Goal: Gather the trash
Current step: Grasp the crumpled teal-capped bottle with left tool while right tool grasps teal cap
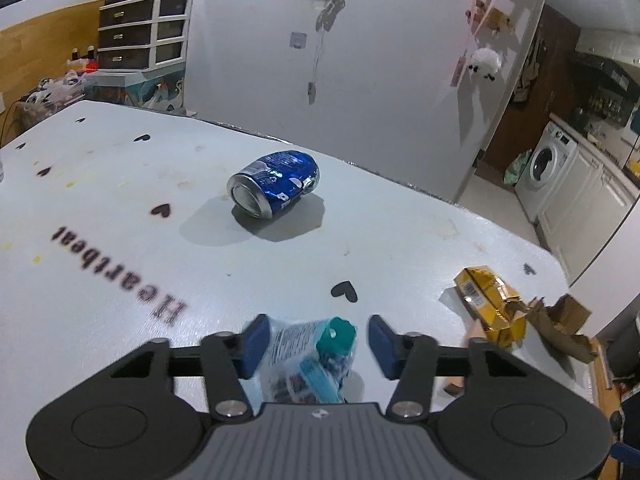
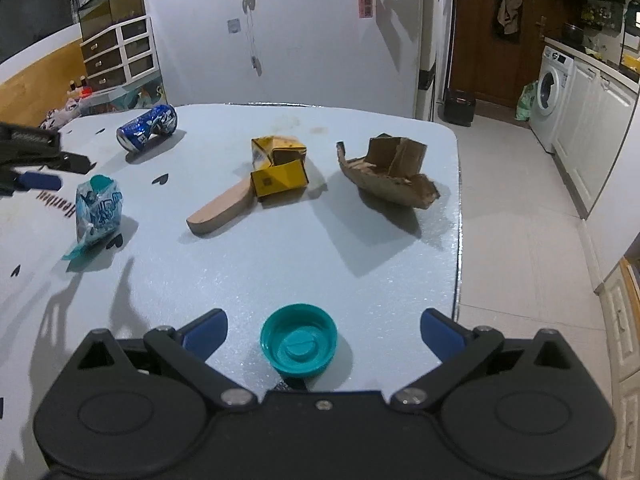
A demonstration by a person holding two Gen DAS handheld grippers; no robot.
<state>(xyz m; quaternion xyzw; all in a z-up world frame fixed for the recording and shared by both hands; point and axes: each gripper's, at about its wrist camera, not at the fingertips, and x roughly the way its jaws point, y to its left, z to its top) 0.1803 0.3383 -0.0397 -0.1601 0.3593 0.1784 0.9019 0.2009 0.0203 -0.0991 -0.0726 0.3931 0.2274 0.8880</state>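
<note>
On the white table a crushed clear plastic bottle with a teal cap lies between the open jaws of my left gripper; it also shows in the right wrist view. My right gripper is open around a loose teal bottle cap lying upside down near the table's front right. A dented blue can lies on its side farther back. A torn yellow carton rests on a flat wooden piece. Torn brown cardboard lies at the right.
The table's right edge drops to a tiled floor. A drawer unit stands against the wall at back left. A washing machine and white cabinets line the right side.
</note>
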